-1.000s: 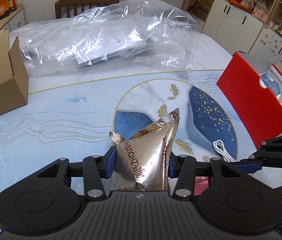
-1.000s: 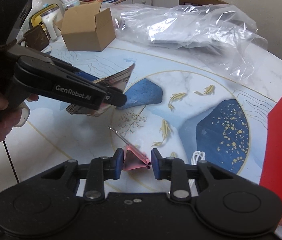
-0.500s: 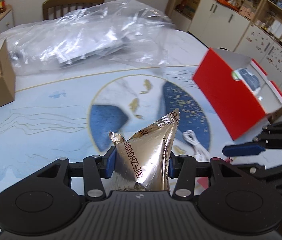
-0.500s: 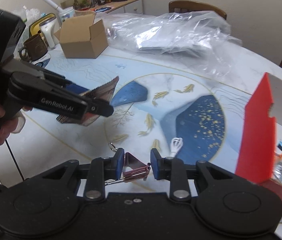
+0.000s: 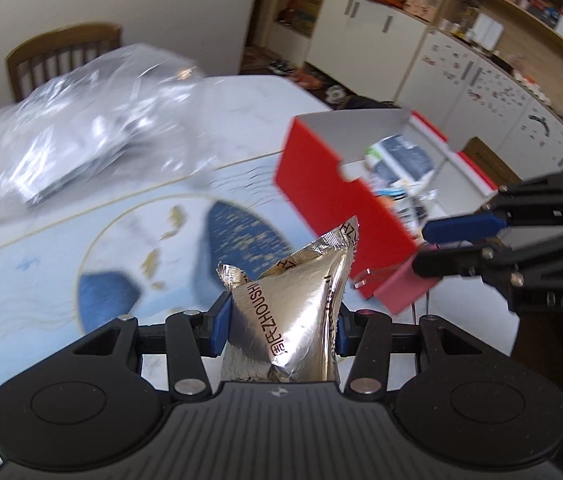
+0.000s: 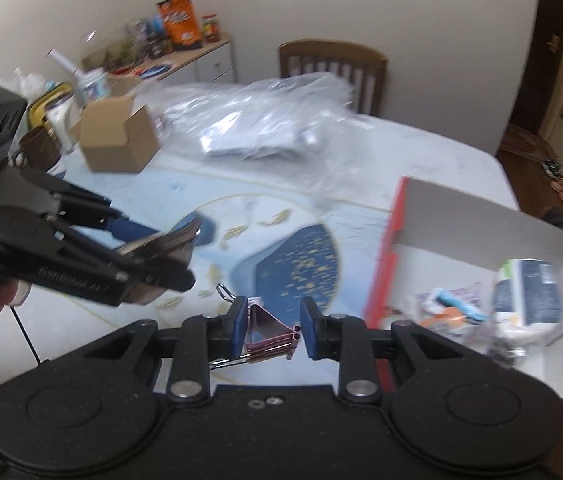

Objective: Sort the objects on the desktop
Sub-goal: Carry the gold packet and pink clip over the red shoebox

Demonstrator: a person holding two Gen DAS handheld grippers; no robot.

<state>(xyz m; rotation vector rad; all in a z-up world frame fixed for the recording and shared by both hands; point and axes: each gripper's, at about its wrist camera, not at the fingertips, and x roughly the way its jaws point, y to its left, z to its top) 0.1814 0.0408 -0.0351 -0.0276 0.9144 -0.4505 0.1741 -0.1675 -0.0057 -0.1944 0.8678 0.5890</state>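
My left gripper (image 5: pixel 281 320) is shut on a gold foil snack packet (image 5: pixel 293 304) and holds it above the table. It also shows in the right wrist view (image 6: pixel 161 256), left of my right gripper. My right gripper (image 6: pixel 273 326) is shut on a pink binder clip (image 6: pixel 271 330); in the left wrist view the clip (image 5: pixel 401 288) hangs near the red box. The red box (image 5: pixel 333 196) with white inside stands open to the right and holds several items (image 6: pixel 521 300).
A crumpled clear plastic bag (image 6: pixel 265 128) lies at the table's far side. A brown cardboard box (image 6: pixel 117 140) stands at the far left with mugs behind it. A wooden chair (image 6: pixel 331 68) stands beyond the table. White cabinets (image 5: pixel 461 72) line the wall.
Both grippers have swung right and risen with their loads. The red box is now closer and its inside shows. The white cable has left both views.
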